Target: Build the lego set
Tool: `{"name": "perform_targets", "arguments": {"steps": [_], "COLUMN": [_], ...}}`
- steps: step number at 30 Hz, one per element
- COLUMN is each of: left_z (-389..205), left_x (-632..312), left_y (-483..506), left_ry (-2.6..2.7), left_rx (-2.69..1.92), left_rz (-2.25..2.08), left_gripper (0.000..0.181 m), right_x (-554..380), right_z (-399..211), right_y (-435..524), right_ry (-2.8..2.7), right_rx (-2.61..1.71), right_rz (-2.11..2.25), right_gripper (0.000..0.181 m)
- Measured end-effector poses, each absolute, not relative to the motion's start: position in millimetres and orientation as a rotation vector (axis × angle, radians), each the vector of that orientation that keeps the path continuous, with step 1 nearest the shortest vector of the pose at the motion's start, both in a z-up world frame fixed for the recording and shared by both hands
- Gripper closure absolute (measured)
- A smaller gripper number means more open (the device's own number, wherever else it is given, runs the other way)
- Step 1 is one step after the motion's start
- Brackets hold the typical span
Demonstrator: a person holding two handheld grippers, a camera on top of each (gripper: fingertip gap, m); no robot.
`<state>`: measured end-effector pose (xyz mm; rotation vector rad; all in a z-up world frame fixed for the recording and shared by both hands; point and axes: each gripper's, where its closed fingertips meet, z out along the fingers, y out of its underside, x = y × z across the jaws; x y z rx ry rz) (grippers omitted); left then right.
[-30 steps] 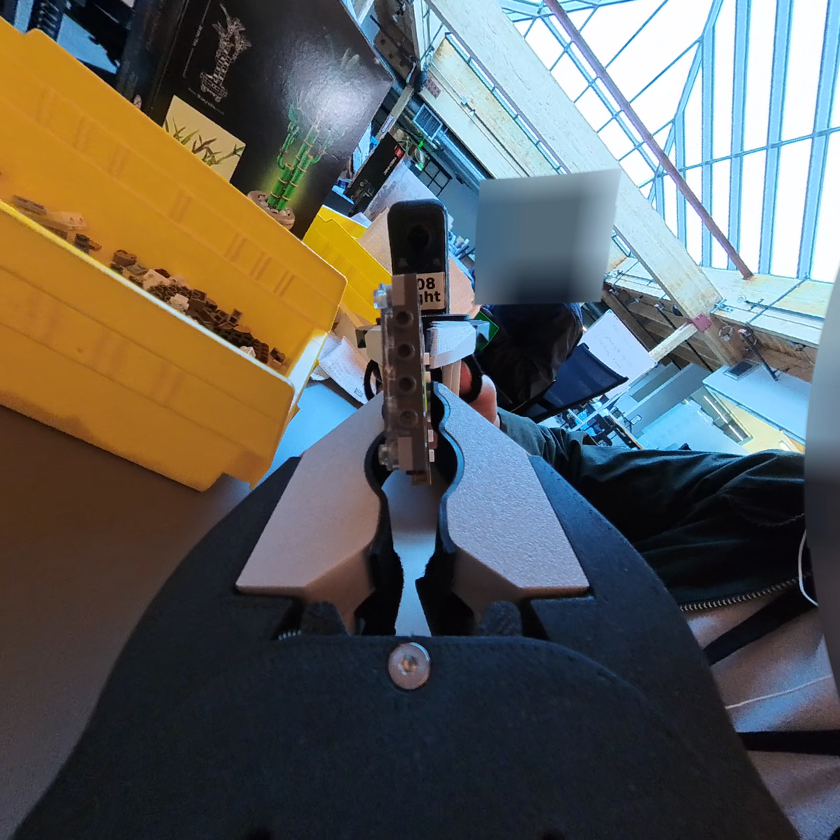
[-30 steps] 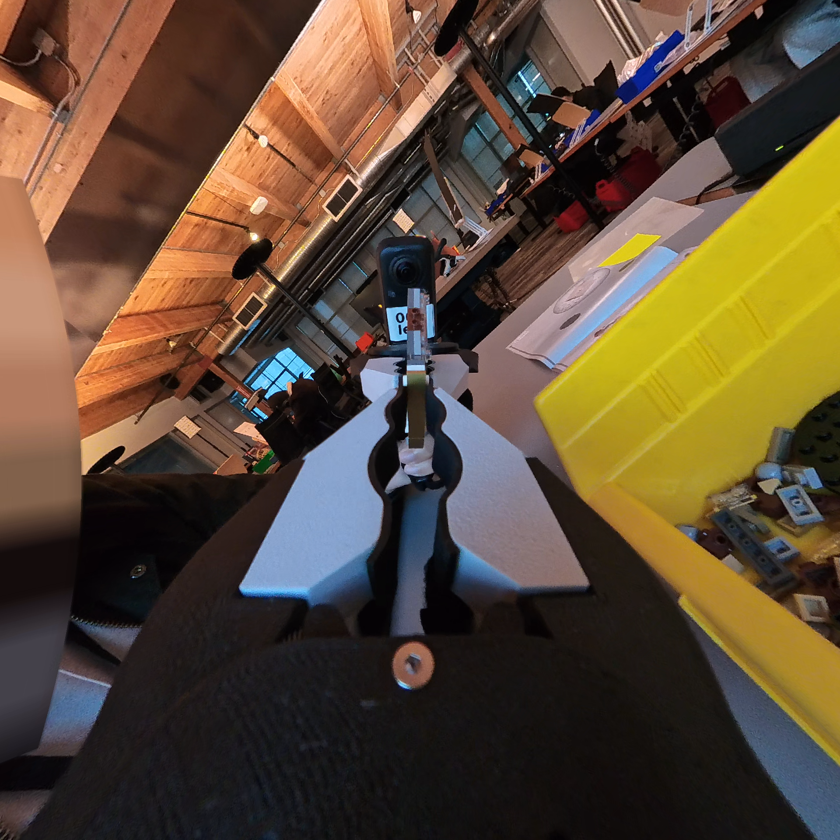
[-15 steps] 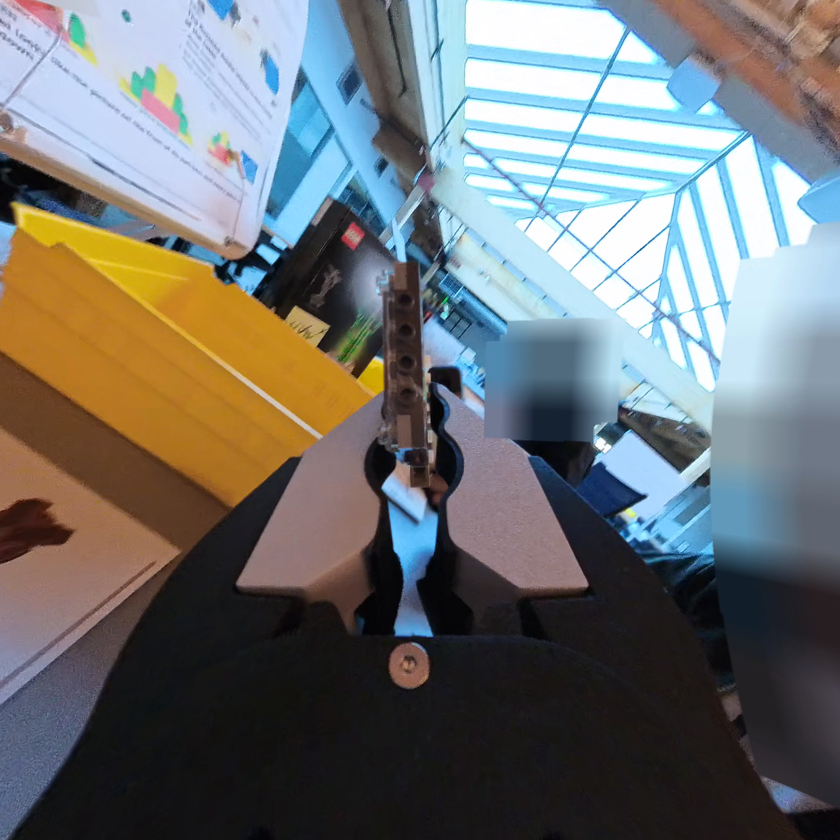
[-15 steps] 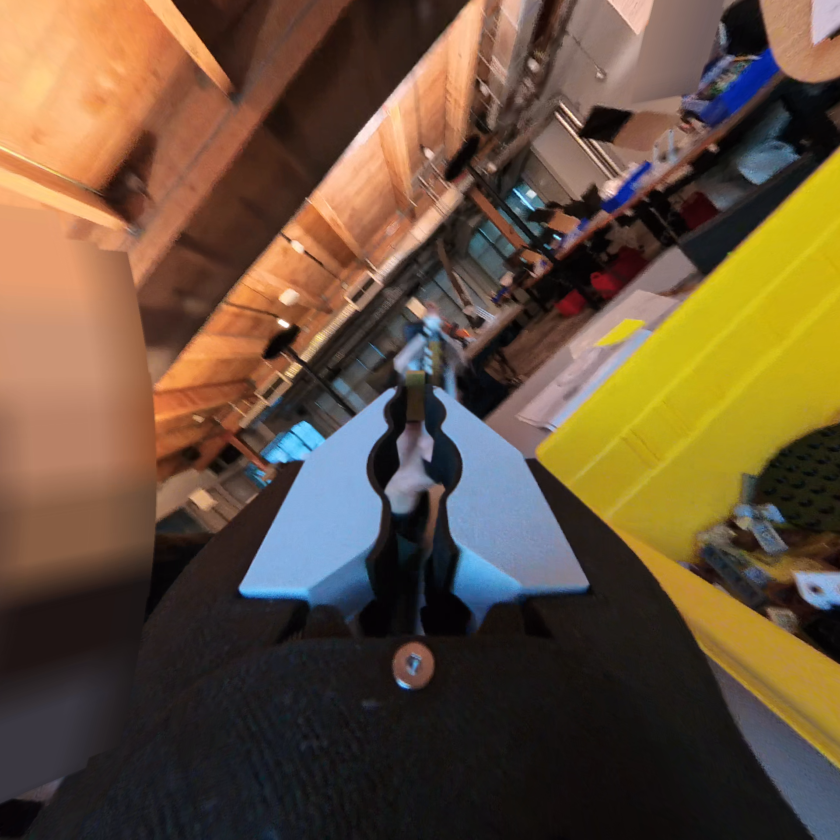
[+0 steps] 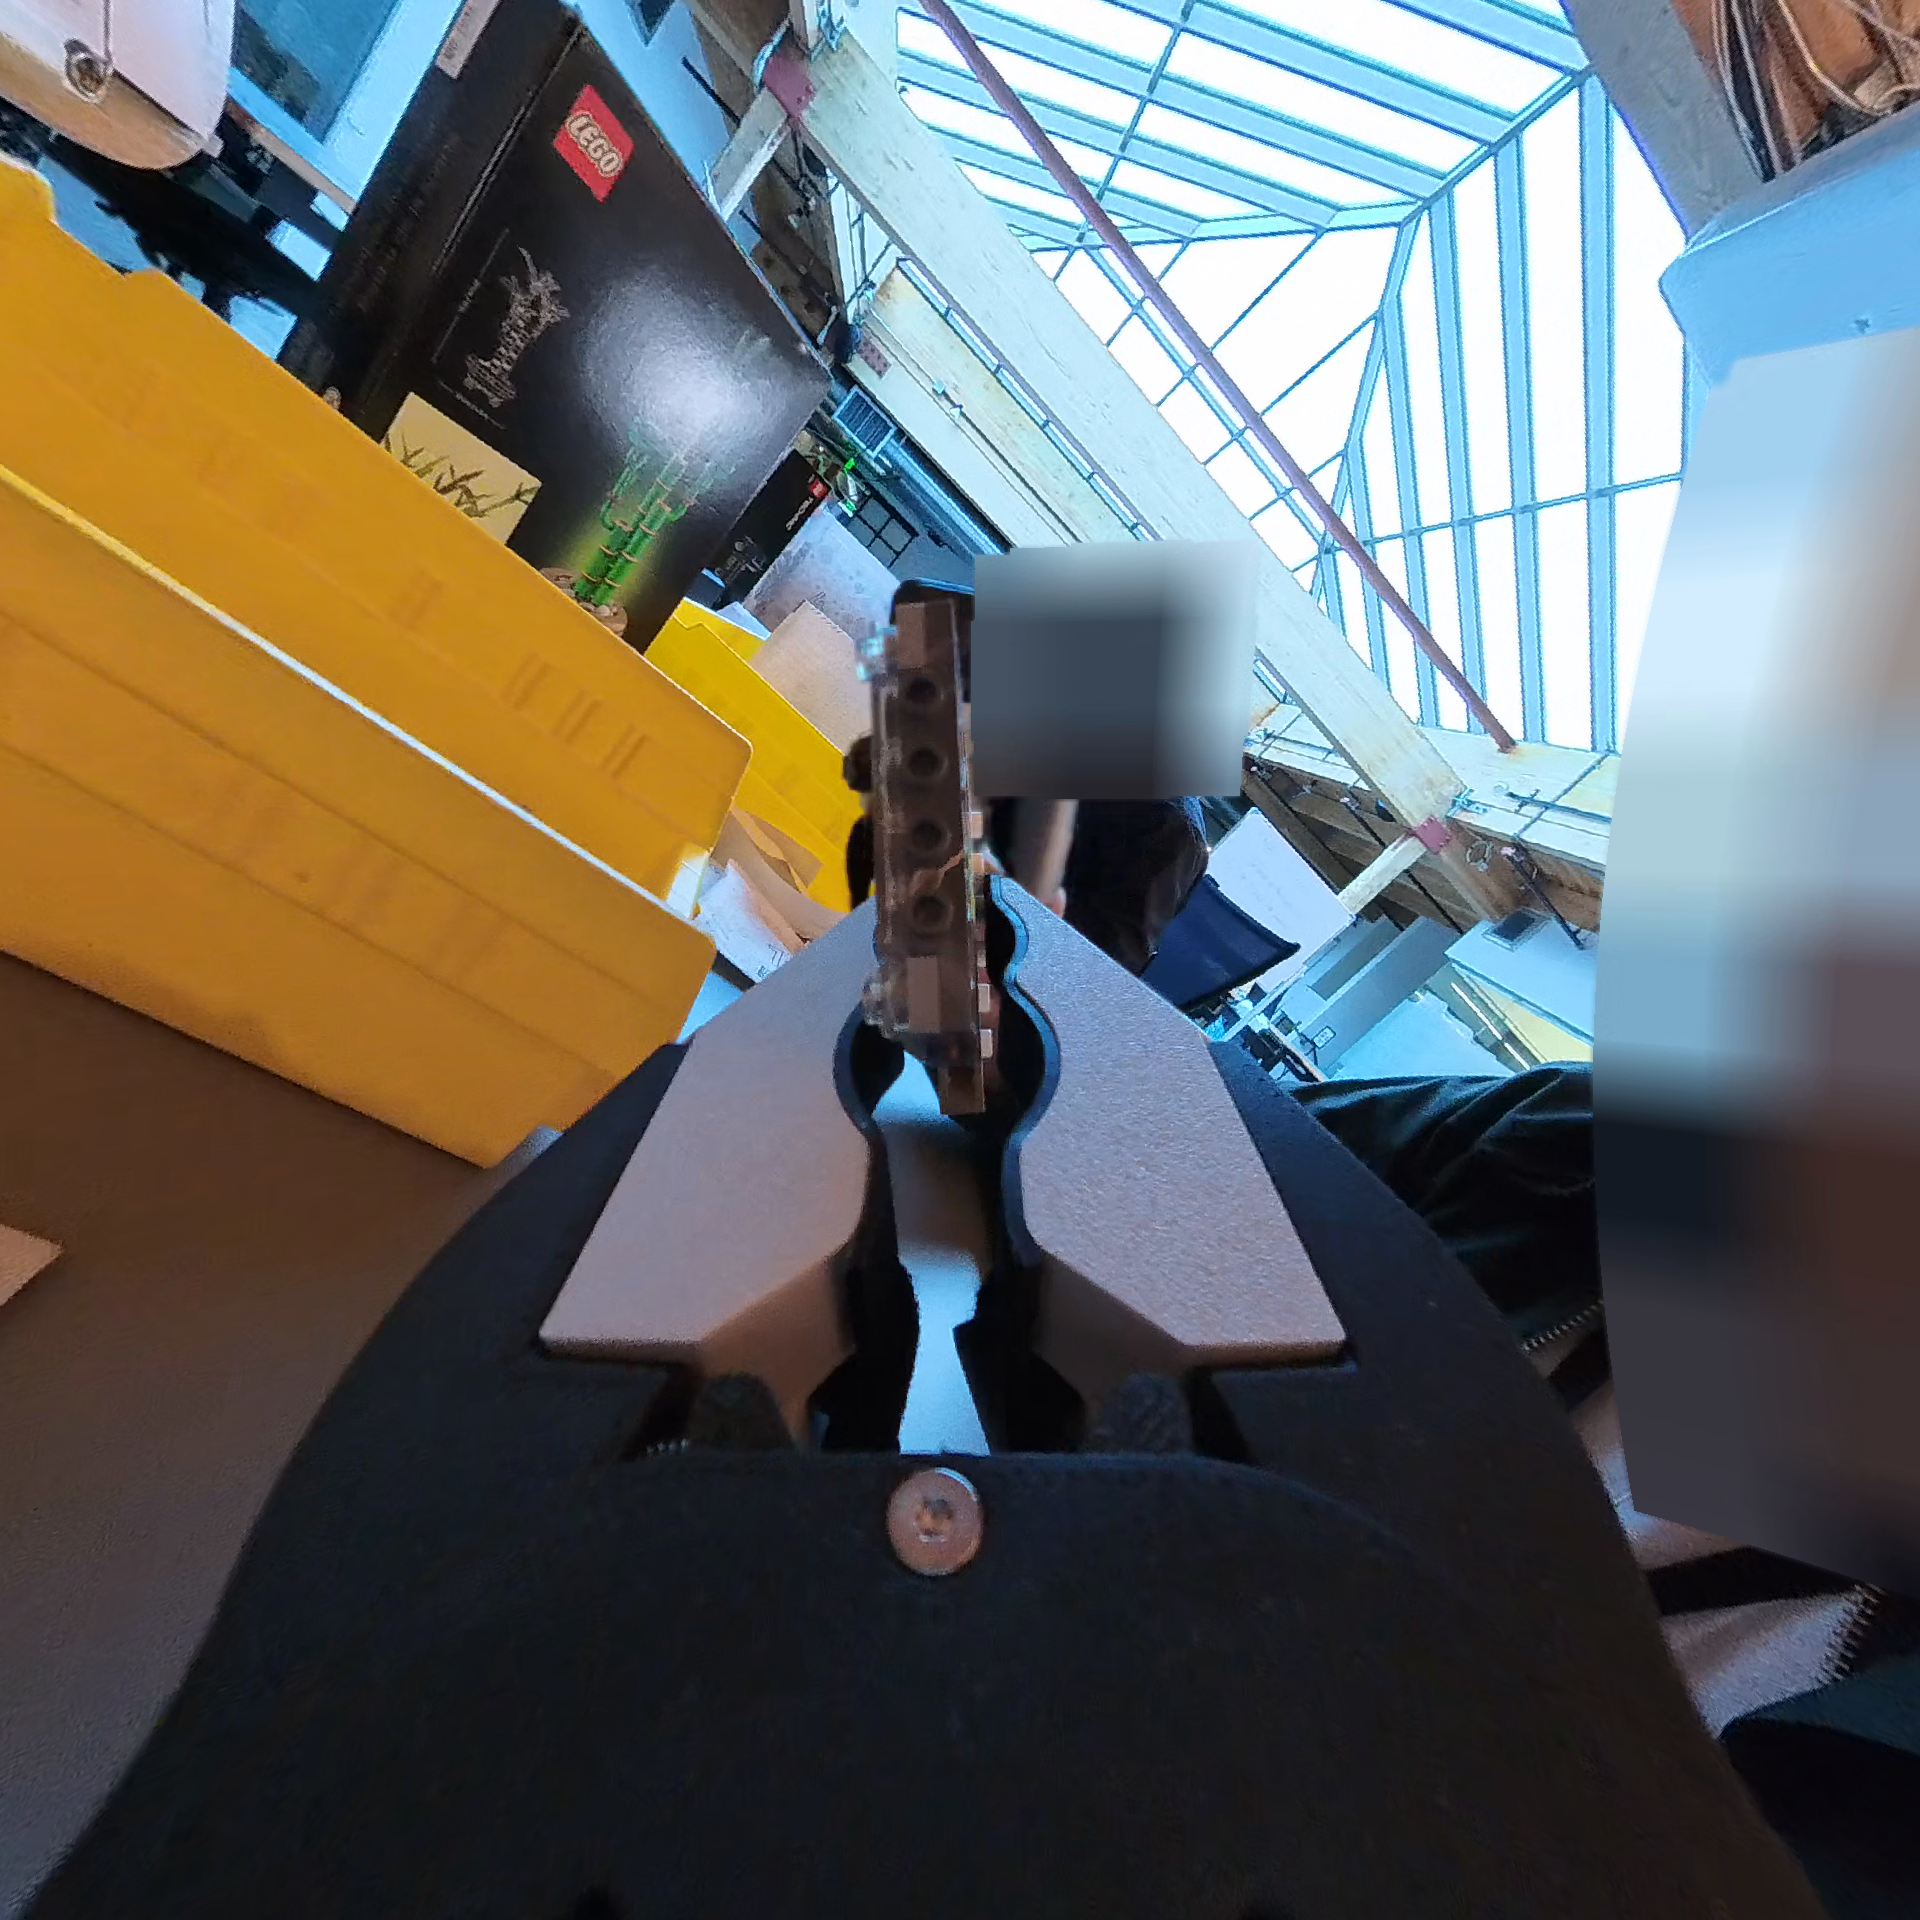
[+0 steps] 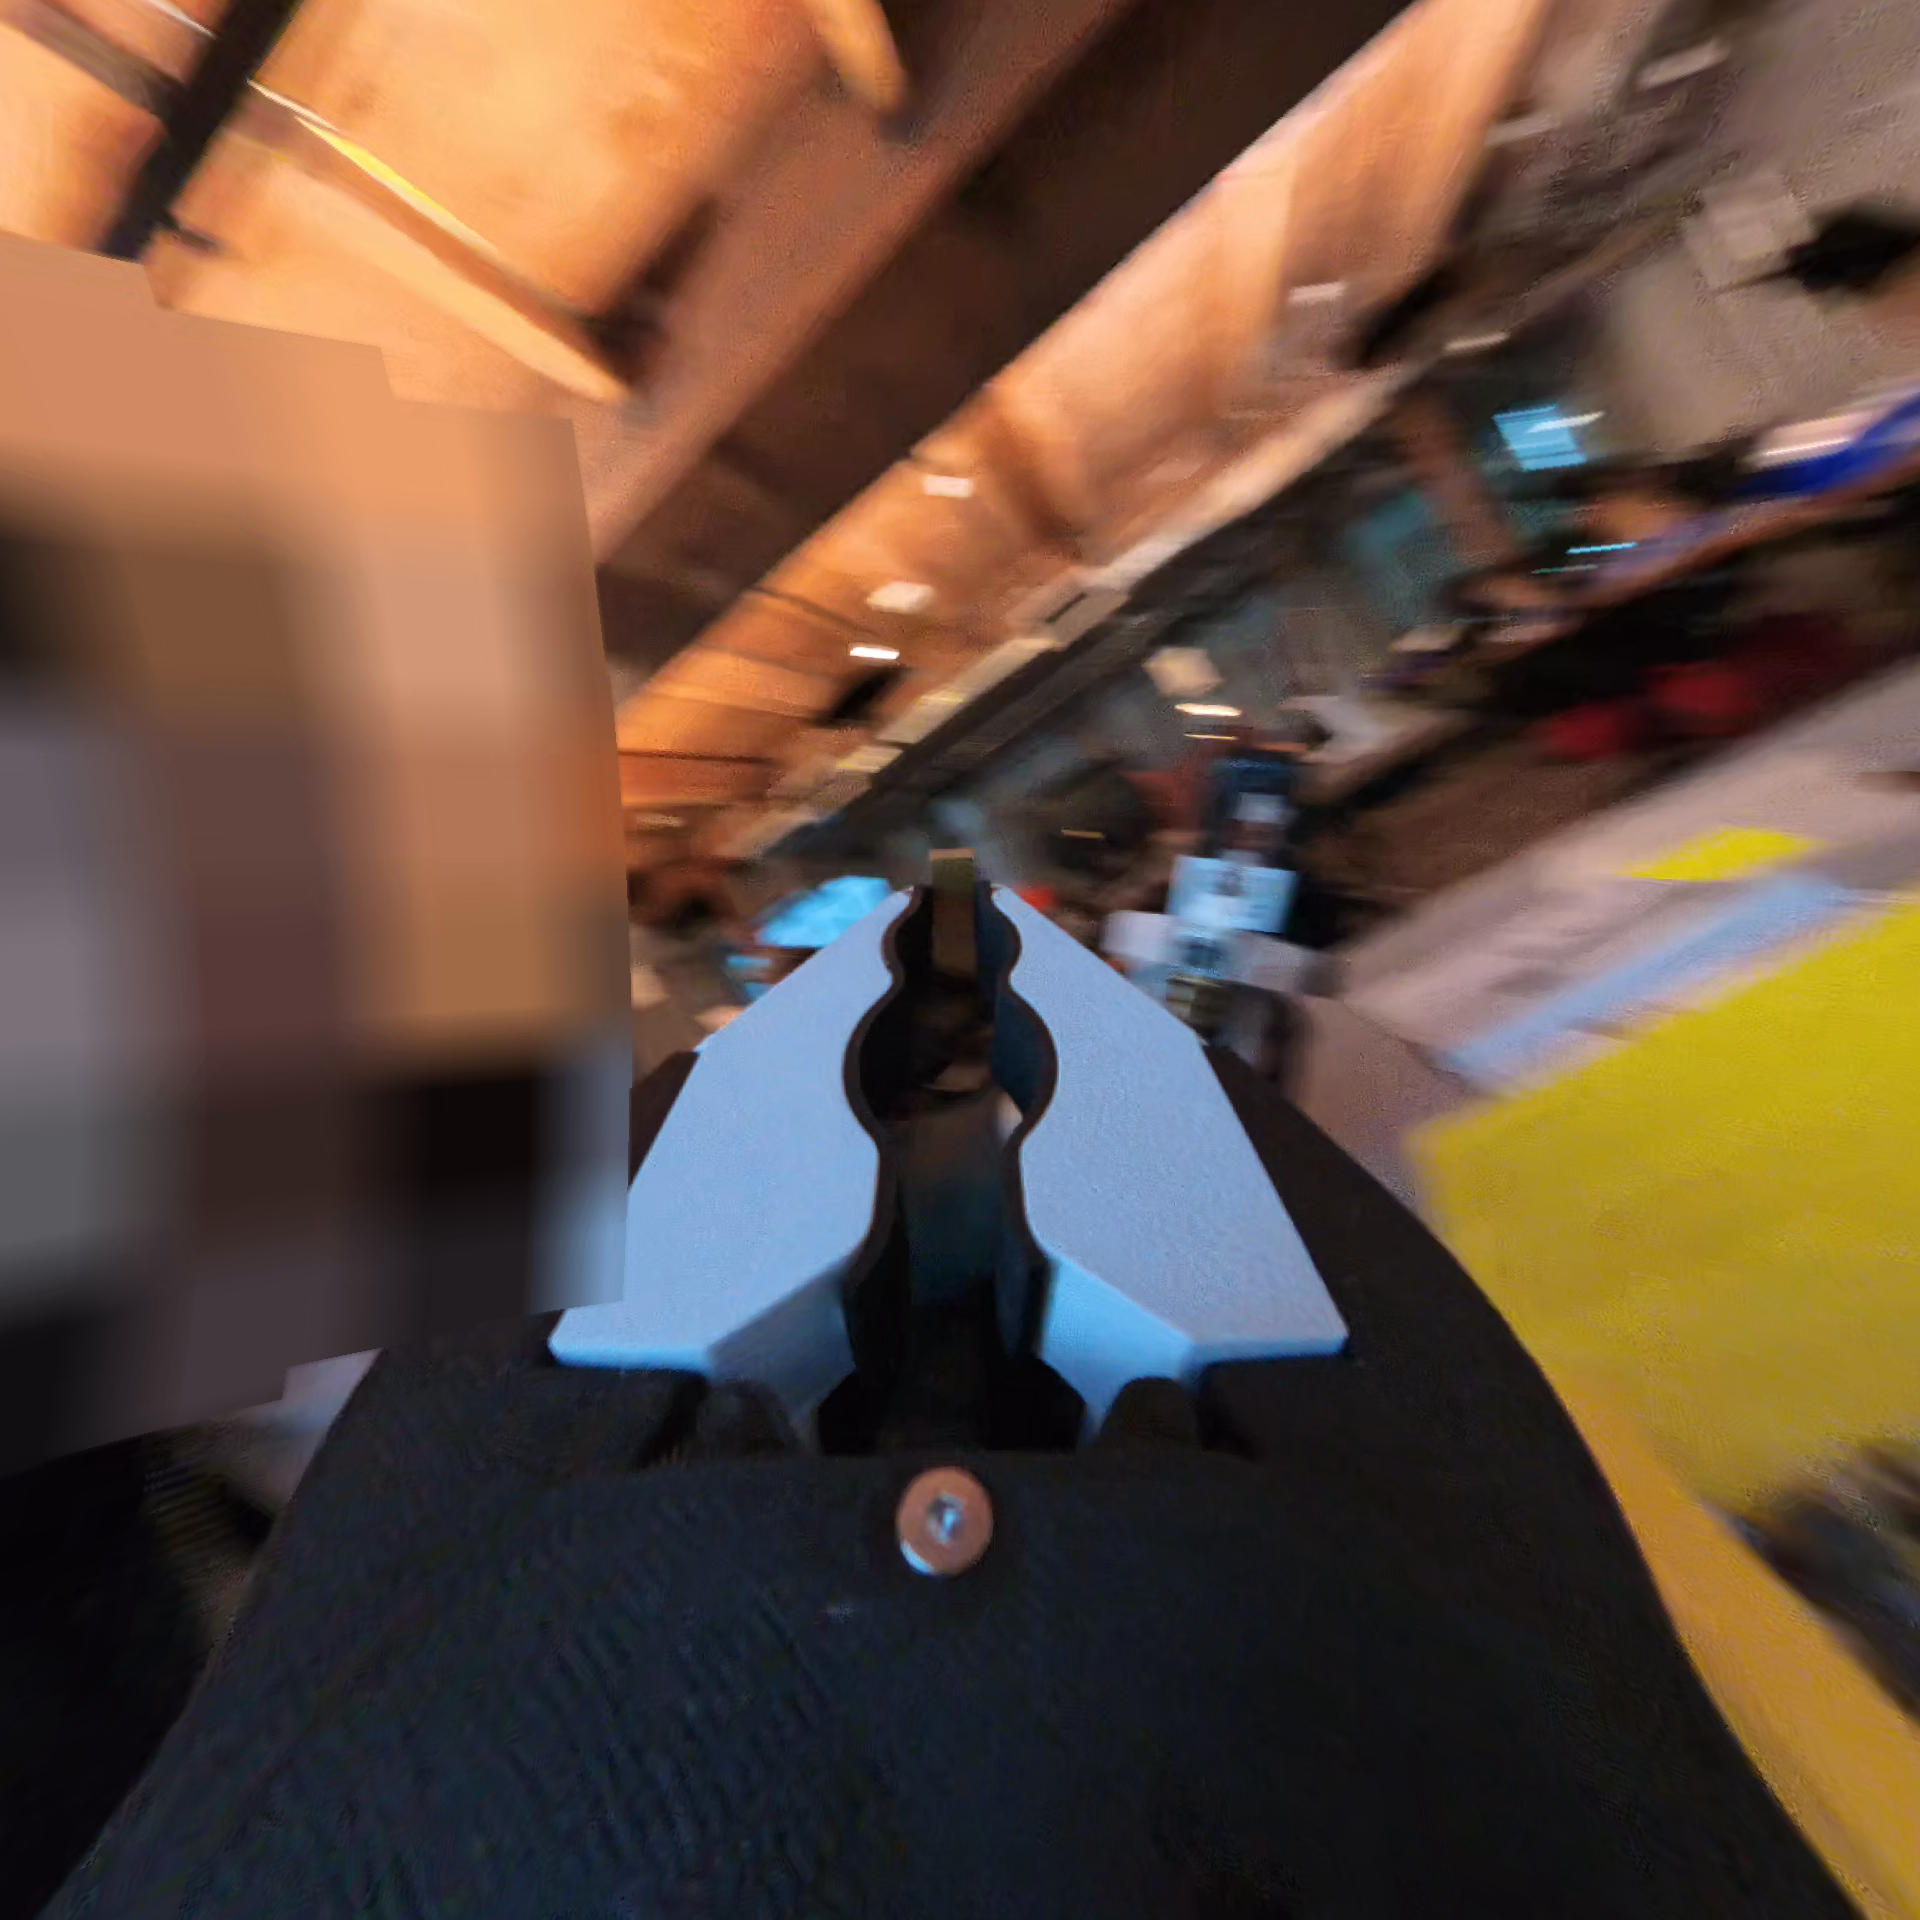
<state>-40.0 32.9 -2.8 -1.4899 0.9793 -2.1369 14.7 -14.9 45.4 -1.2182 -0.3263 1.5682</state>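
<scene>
The left gripper [image 5: 930, 966] was raised off the tabletop [image 5: 156, 1195] and tilted upward, its fingers [image 5: 748, 1122] clamped on a grey lego piece [image 5: 925, 842]. The piece was a narrow beam with a row of round holes down its face and some small clear and tan bits fixed along its edges. It stood upright between the fingertips, most of its length sticking out past them.

To the left of that gripper, stacked yellow bins [image 5: 312, 727] sat on the tabletop, running toward its far edge. Behind the bins leaned a black box [image 5: 582, 343] with a plant pictured on it. Loose papers [image 5: 748, 904] lay between the bins and the gripper. A person in dark clothing [image 5: 1455, 1164] was on the right side of that view.

The right wrist view was heavily blurred. The right gripper [image 6: 954, 914] also pointed upward, its fingers [image 6: 779, 1143] closed on a small tan lego piece [image 6: 951, 914] whose end just showed beyond the tips. A yellow bin [image 6: 1662, 1195] filled the right side of that view, with dark pieces inside it at the lower right, too smeared to make out. Farther off, just right of the fingertips, stood a dark blurred shape with a white label [image 6: 1236, 904]; what it was could not be told.
</scene>
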Motion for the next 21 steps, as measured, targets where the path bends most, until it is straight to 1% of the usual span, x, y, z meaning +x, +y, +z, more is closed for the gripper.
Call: {"name": "perform_targets", "arguments": {"steps": [1, 3, 4, 5, 6, 7, 10, 12, 14, 17, 21], "left_z": [-4.3, -6.4, -6.8, -7.2, -7.8, -8.2, -8.2, -7.0, -5.9, -8.0, -8.3], "left_x": [-39.1, -37.4, -36.6, -35.8, -35.1, -34.6, -33.8, -32.7, -30.8, -26.3, -23.7], "left_y": [33.1, 32.5, 31.9, 31.4, 31.0, 30.8, 31.4, 31.6, 29.4, 24.3, 21.7], "left_ry": [0.974, 0.962, 0.956, 0.950, 0.944, 0.937, 0.898, 0.852, 0.814, 0.806, 0.818], "left_rx": [-1.501, -1.516, -1.520, -1.526, -1.533, -1.537, -1.547, -1.548, -1.545, -1.557, -1.560], "left_rz": [-2.144, -2.166, -2.180, -2.193, -2.202, -2.208, -2.234, -2.275, -2.325, -2.341, -2.297], "left_gripper": [0.172, 0.172, 0.173, 0.172, 0.172, 0.172, 0.172, 0.172, 0.172, 0.172, 0.172], "right_x": [21.8, 47.3, 58.3, 67.5, 74.3, 77.6, 87.2, 76.2, 38.7, -13.8, -35.9], "right_z": [29.4, -3.1, -11.9, -20.2, -26.6, -28.3, -22.4, -6.5, 3.2, -11.6, -23.6], "right_y": [2.4, 34.6, 43.1, 50.2, 55.2, 56.3, 55.0, 47.7, 34.4, 23.3, 22.7], "right_ry": [-0.275, -0.116, -0.060, 0.008, 0.073, 0.099, 0.089, -0.012, -0.162, -0.246, -0.243], "right_rx": [-1.326, -1.513, -1.553, -1.592, -1.624, -1.633, -1.614, -1.568, -1.550, -1.637, -1.667], "right_rz": [1.415, 1.158, 1.100, 1.082, 1.088, 1.104, 0.991, 0.931, 1.026, 1.231, 1.330], "right_gripper": [0.177, 0.176, 0.175, 0.164, 0.147, 0.145, 0.146, 0.147, 0.154, 0.157, 0.163]}}
